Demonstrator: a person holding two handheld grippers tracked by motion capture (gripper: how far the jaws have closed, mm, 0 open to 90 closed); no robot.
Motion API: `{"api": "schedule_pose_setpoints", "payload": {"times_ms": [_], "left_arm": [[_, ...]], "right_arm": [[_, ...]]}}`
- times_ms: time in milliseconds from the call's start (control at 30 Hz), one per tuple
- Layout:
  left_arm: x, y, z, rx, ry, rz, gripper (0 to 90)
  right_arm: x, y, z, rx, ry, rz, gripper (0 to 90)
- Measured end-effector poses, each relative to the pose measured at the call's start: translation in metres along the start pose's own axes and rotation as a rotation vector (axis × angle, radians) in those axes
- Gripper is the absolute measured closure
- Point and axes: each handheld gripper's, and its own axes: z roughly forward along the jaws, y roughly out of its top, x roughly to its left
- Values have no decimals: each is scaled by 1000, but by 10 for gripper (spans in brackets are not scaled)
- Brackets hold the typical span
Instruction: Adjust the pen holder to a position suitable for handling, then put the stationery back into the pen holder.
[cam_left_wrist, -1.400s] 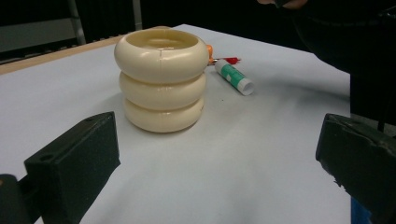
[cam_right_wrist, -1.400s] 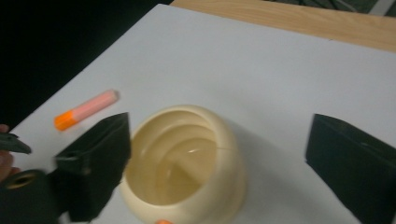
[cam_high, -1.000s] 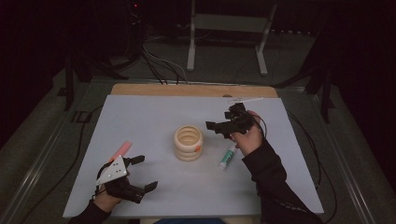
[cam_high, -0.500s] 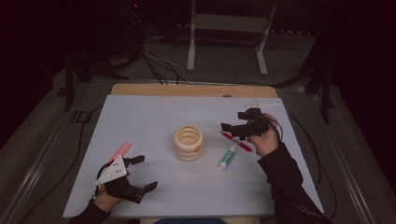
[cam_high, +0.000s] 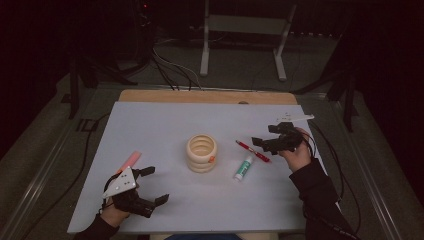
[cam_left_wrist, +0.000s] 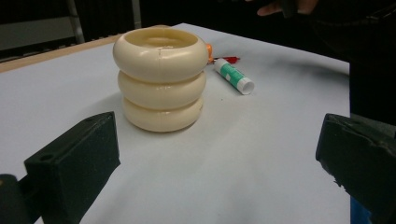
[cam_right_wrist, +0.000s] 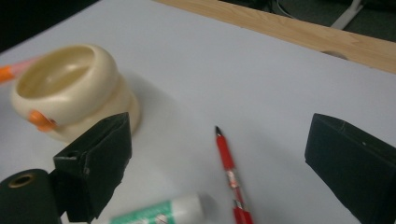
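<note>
Red pen (cam_high: 252, 150) lay right of centre on worktop (cam_high: 165, 125) below right gripper (cam_high: 263, 142) (fingers apart, empty); left gripper (cam_high: 152, 186) likewise apart, lower left.

Bare table (cam_high: 165, 125) around ring holder (cam_high: 202, 152), seemingly.
</note>
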Motion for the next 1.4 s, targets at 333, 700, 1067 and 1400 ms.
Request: {"api": "schedule_pose_setpoints", "payload": {"times_ms": [333, 700, 1067, 1400], "left_arm": [[2, -1, 1, 1, -4, 1, 2], [2, 0, 3, 6, -12, 4, 2], [0, 0, 2, 8, -5, 10, 2], [0, 0, 2, 7, -6, 9, 2]], "right_arm": [[-14, -14, 2, -3, 13, -92, 73], [-22, -26, 4, 24, 61, -34, 39], [-16, -32, 12, 44, 55, -35, 56], [-12, -30, 19, 52, 30, -51, 177]]}}
